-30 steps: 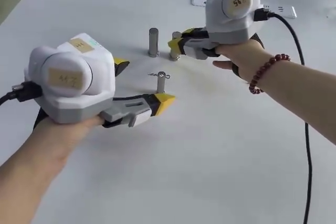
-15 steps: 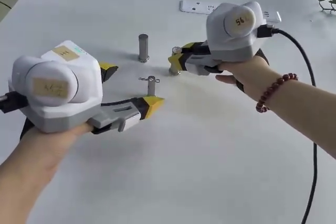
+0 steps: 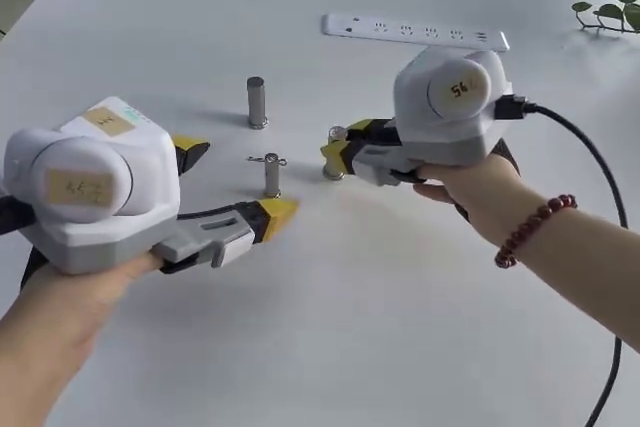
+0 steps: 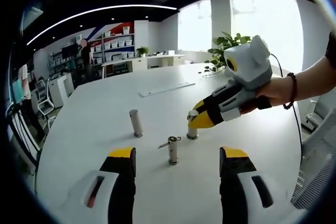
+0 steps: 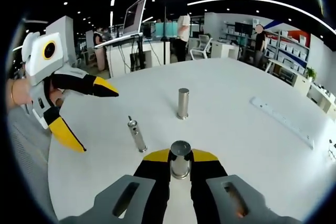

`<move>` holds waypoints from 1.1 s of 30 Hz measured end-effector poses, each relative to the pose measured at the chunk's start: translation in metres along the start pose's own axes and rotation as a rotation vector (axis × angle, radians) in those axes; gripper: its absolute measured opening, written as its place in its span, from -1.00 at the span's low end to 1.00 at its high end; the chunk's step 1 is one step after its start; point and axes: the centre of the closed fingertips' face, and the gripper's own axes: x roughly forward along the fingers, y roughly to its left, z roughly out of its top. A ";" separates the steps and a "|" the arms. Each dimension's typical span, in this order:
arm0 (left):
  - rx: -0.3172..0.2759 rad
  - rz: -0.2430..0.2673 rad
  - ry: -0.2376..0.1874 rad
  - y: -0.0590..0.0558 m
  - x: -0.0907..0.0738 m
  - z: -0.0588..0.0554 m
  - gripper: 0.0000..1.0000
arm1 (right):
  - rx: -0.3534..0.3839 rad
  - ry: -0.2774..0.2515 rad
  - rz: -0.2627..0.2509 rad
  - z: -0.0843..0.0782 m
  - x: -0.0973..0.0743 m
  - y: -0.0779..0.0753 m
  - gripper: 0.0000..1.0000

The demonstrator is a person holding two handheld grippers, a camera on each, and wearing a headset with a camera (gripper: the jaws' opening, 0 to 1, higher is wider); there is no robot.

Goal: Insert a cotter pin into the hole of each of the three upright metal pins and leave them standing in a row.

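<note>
Grey metal, upright: the middle pin (image 3: pixel 272 179) is stood on the white table (image 3: pixel 400 327), nearest of three, with a cotter pin (image 3: pixel 267 159) passed through its top hole. The far pin (image 3: pixel 257 102) is stood just behind it, slightly left, its hole not visible. The right pin (image 3: pixel 337 134) is clamped between the closed jaws of the right gripper (image 3: pixel 334 154). The left gripper (image 3: pixel 235 179) is held near the middle pin with jaws spread wide and nothing between them. A power strip (image 3: pixel 415 31) is laid far back.
</note>
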 end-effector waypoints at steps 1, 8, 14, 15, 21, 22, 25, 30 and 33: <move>0.001 -0.001 -0.001 -0.001 0.000 0.000 0.28 | 0.000 0.000 -0.003 -0.001 -0.002 0.003 -0.84; 0.004 -0.006 -0.001 -0.003 0.000 0.001 0.28 | 0.056 -0.018 -0.044 -0.002 -0.010 0.011 -0.84; 0.005 -0.007 0.000 -0.006 -0.001 0.001 0.27 | 0.057 -0.005 -0.048 -0.010 -0.012 0.014 -0.84; 0.005 -0.008 0.000 -0.006 -0.001 0.001 0.27 | 0.059 -0.004 -0.045 -0.012 -0.013 0.016 -0.84; 0.010 -0.011 0.003 -0.009 -0.001 0.000 0.27 | 0.050 -0.006 -0.001 -0.018 -0.017 0.026 -0.84; 0.009 -0.012 0.004 -0.009 -0.001 0.000 0.27 | 0.052 -0.008 0.002 -0.018 -0.017 0.026 -0.84; 0.009 -0.013 0.004 -0.010 -0.001 0.000 0.27 | 0.037 -0.009 0.010 -0.020 -0.017 0.027 -0.84; 0.008 -0.014 0.003 -0.010 -0.001 0.000 0.27 | 0.016 -0.020 0.025 -0.021 -0.018 0.027 -0.83; 0.008 -0.013 0.006 -0.010 0.000 -0.001 0.27 | 0.004 -0.031 0.046 -0.021 -0.018 0.028 -0.83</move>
